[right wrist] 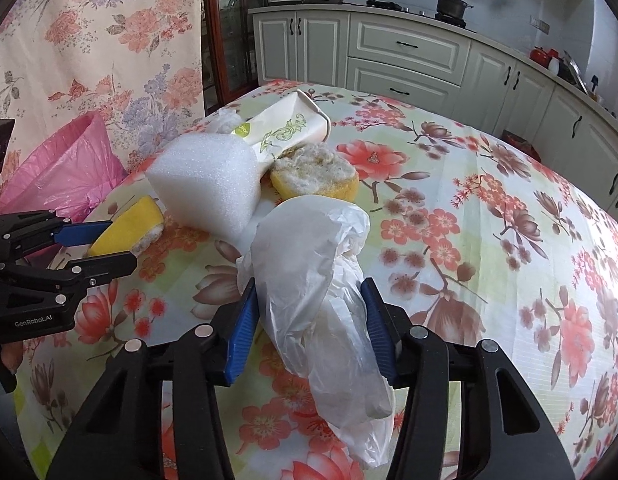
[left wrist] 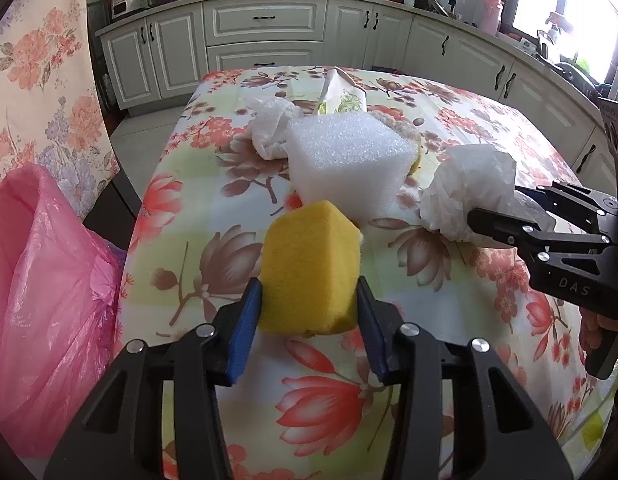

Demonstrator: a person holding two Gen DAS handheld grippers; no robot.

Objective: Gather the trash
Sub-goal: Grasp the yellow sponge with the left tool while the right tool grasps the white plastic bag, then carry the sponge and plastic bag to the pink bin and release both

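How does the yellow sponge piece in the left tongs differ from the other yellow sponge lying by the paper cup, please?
The yellow sponge piece is clamped between the left tongs; the other sponge lies free on the table.

The held piece shows mostly clean yellow faces; the other sponge's top is ragged and whitish.

The held piece stands at the near edge of the white foam block; the other sits behind the block, against the tipped paper cup.

Both are yellow sponge.
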